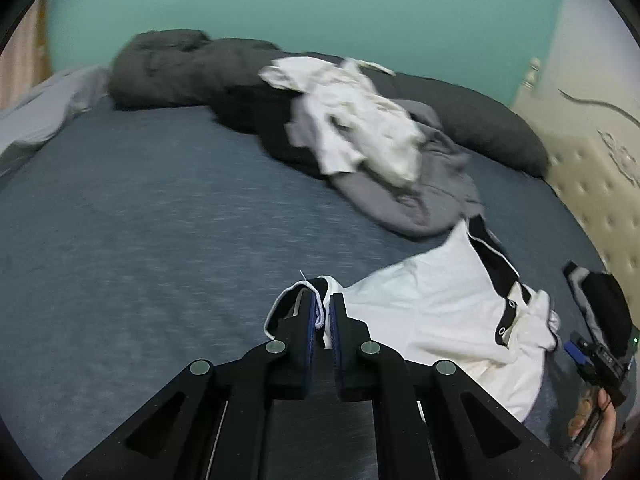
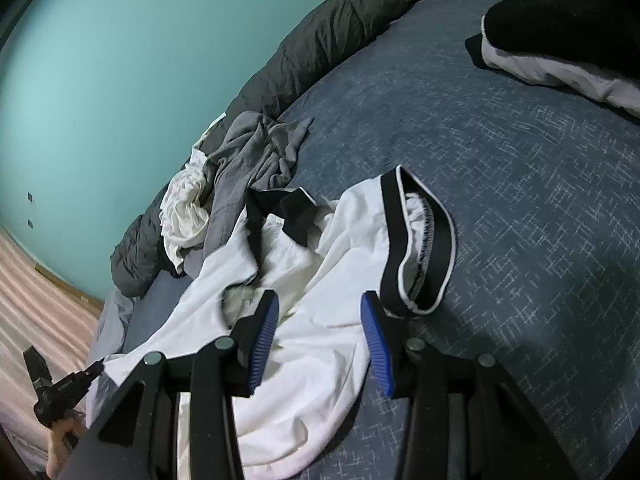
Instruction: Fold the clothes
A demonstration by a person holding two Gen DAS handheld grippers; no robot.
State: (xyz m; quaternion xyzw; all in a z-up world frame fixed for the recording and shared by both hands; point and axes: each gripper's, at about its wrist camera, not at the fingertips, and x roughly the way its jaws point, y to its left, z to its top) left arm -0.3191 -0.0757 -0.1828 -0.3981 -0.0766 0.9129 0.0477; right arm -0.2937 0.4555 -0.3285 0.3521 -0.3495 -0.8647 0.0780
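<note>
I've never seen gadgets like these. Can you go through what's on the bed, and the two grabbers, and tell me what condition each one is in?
left gripper: shut on the white garment's edge
right gripper: open, over the garment
white garment with black trim: rumpled, unfolded
grey garment: crumpled in the pile
white clothes in pile: crumpled
dark duvet: bunched along the wall
black and white item: apparently folded

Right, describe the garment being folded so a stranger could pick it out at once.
On the blue bed, look nearest the grippers, in front of the heap of grey and white clothes. The white garment lies spread there, one edge pinched in the left gripper. Only it has black bands edged with white piping.
</note>
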